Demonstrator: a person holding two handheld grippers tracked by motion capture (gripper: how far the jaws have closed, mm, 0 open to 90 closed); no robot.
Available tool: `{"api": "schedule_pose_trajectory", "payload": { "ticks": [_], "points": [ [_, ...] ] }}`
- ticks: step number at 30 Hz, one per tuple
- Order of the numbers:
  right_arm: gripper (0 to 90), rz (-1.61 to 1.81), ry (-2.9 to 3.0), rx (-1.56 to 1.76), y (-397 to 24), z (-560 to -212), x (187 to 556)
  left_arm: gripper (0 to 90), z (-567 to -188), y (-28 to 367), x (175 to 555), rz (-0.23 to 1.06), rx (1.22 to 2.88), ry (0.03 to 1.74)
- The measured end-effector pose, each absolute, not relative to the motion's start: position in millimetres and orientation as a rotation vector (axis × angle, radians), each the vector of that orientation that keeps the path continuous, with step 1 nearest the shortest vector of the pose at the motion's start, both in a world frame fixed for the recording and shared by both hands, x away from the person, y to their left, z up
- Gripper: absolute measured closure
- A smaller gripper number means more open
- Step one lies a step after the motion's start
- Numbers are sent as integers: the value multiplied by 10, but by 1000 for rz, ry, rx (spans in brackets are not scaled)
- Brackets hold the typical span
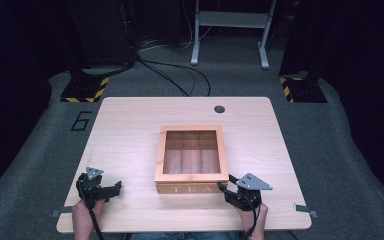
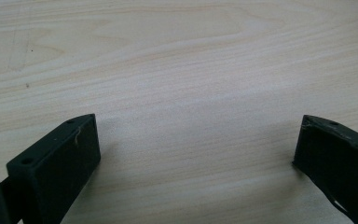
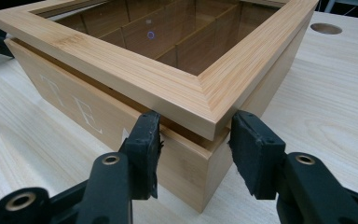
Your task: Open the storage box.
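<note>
Right gripper (image 3: 193, 149) astride tea box (image 3: 121, 93) corner

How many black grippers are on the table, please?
2. The left gripper rests at the table's near left, jaws open. The right gripper is at the tea box's near right corner, jaws around it.

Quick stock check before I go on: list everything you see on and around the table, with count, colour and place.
tea box: one, light wood with a clear window lid and white TEA lettering, middle of the table toward its near edge
table: one, pale wood, centre of the high view
cable hole: one, dark, far side of the tabletop
frame: one, light grey, on the floor beyond the table
floor cables: several, black, behind the table
left gripper: one, black, near left of the table, jaws wide apart over bare wood
right gripper: one, black, jaws set either side of the box's near right corner
</note>
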State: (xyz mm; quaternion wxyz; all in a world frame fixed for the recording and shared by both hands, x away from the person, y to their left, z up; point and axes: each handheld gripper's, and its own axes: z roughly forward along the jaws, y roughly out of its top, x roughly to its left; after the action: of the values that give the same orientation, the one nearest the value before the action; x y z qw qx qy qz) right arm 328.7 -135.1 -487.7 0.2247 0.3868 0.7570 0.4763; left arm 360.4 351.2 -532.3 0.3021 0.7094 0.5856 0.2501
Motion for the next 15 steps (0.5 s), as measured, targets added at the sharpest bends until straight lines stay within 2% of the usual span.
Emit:
{"api": "schedule_pose_trajectory", "payload": {
  "ticks": [15],
  "points": [
    [589, 1331, 2040, 1070, -1349, -4811, 3314, 2, -5321, 3513, 3603, 660, 1883, 1555]
  ]
}}
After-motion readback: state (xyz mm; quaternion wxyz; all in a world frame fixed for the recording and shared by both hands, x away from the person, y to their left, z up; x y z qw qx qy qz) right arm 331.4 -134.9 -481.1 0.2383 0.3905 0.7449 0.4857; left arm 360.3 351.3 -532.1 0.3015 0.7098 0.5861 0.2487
